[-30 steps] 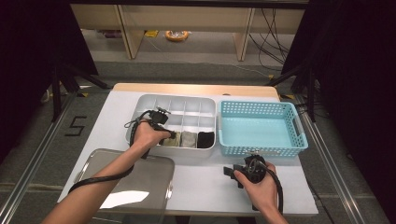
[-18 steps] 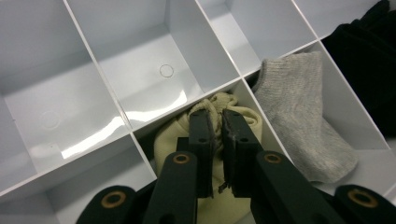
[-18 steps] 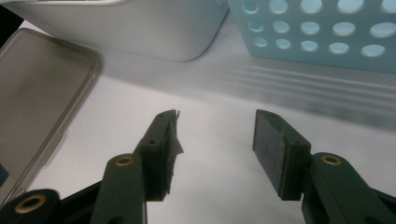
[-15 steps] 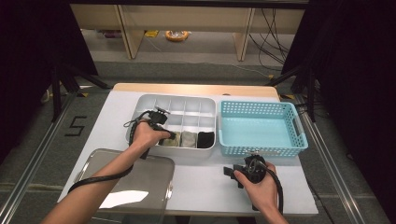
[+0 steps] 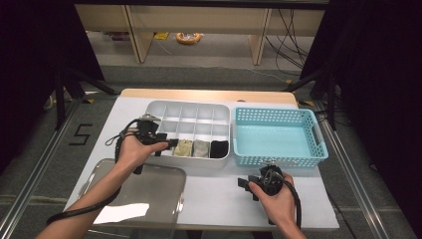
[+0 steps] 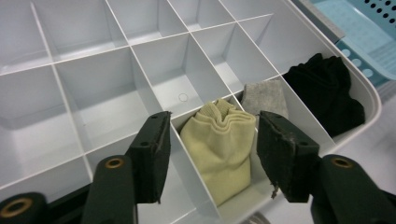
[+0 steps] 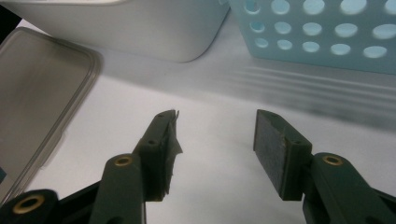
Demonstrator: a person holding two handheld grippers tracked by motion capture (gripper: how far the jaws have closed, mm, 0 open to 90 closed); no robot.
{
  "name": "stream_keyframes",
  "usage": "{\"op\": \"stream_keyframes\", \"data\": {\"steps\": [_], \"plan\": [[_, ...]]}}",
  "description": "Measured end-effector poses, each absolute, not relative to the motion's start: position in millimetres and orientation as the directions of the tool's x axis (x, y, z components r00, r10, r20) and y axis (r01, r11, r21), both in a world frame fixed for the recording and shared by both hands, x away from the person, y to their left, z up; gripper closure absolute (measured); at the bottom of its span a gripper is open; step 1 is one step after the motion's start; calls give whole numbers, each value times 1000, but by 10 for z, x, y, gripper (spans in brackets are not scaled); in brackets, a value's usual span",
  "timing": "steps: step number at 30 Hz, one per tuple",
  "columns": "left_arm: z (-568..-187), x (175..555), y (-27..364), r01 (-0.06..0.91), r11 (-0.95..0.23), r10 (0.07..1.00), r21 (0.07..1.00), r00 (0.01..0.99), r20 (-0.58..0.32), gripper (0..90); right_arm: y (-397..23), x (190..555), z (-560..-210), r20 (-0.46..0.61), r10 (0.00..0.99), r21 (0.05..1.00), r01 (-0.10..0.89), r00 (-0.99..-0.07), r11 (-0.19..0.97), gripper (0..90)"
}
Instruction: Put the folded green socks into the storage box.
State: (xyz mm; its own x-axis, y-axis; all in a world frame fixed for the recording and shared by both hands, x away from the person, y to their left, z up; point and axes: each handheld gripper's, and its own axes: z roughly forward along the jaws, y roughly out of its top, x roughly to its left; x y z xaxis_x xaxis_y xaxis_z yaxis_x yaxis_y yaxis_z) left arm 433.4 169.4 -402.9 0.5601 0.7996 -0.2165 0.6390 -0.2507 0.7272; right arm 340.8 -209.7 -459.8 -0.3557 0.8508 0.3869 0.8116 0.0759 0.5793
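A white divided box point(image 5: 191, 161) stands on the table. Its front row holds a yellow sock point(image 6: 219, 144) point(image 5: 183, 148), a grey sock point(image 6: 264, 95) point(image 5: 201, 148) and a black sock point(image 6: 327, 91) point(image 5: 219, 148), one per compartment. My left gripper point(image 6: 214, 119) point(image 5: 166, 144) hovers at the box's front left. Its jaws have just been opening and stand wide above the yellow sock, and the pads do not touch it. My right gripper point(image 7: 215, 116) point(image 5: 244, 183) rests low over the white table, open and with nothing in it.
A light blue perforated basket point(image 5: 273, 112) point(image 7: 327, 32) sits right of the box with nothing in it. A clear lid point(image 5: 139, 199) point(image 7: 32, 93) lies at the front left of the table. Bare tabletop lies between the lid and my right hand.
My left gripper has opened and drawn back to the left, off the front-row compartments. The yellow sock lies loose in its compartment. The right hand has stayed still.
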Motion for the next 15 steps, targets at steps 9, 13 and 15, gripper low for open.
{"op": "stream_keyframes", "data": {"steps": [9,13,15], "plan": [[-4071,4025,2014,617,-230,813,753,547,-200,344,-2073,3413,-4600,398,848,570,819,-349,70,495],[-4087,3952,2096,616,-215,815,758,541,-208,340,-2072,3417,-4603,394,852,565,822,-345,72,494],[-4092,3928,2125,611,-221,811,760,548,-205,340,-2073,3416,-4602,399,848,565,822,-348,72,494]]}}
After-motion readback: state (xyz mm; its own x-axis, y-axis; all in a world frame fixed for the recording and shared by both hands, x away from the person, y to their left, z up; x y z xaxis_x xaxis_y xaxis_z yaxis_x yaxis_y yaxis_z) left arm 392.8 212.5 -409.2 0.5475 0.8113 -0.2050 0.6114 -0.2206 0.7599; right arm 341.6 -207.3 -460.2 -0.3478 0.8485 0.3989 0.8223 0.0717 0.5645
